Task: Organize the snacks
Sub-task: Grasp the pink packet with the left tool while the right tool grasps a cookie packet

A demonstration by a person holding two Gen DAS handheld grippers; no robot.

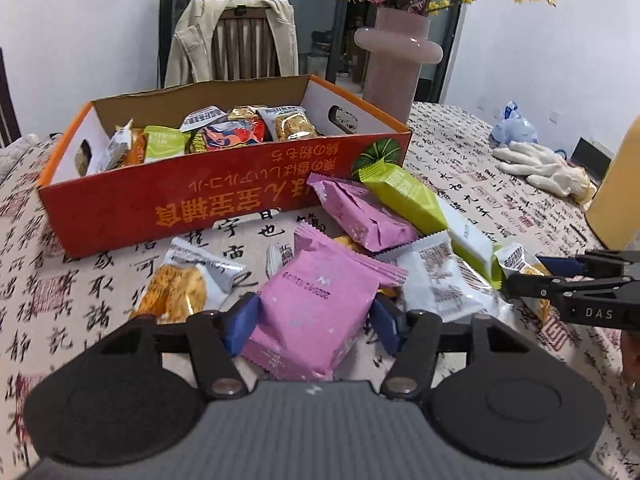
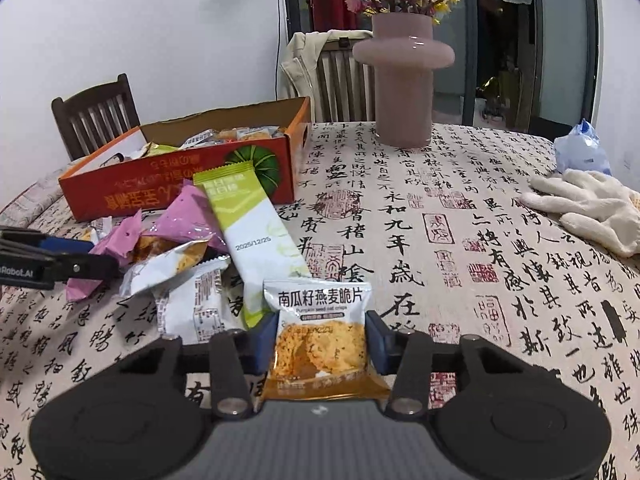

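An orange cardboard box (image 1: 224, 196) with several snack packets inside stands at the back left of the table; it also shows in the right wrist view (image 2: 176, 188). My left gripper (image 1: 312, 316) is shut on a pink snack packet (image 1: 316, 304) in front of the box. My right gripper (image 2: 320, 336) is shut on an orange-and-white oat crisp packet (image 2: 320, 336), to the right of the pile. Loose packets lie between them: another pink one (image 1: 360, 216), a green-and-white bar (image 1: 420, 204) (image 2: 256, 232), and white ones (image 1: 444, 280).
A pink vase (image 2: 404, 76) with flowers stands behind the pile. White gloves (image 2: 592, 208) and a blue plastic bag (image 2: 580, 148) lie at the right. A yellow object (image 1: 616, 184) stands at the far right. Chairs (image 2: 96, 112) stand behind the table.
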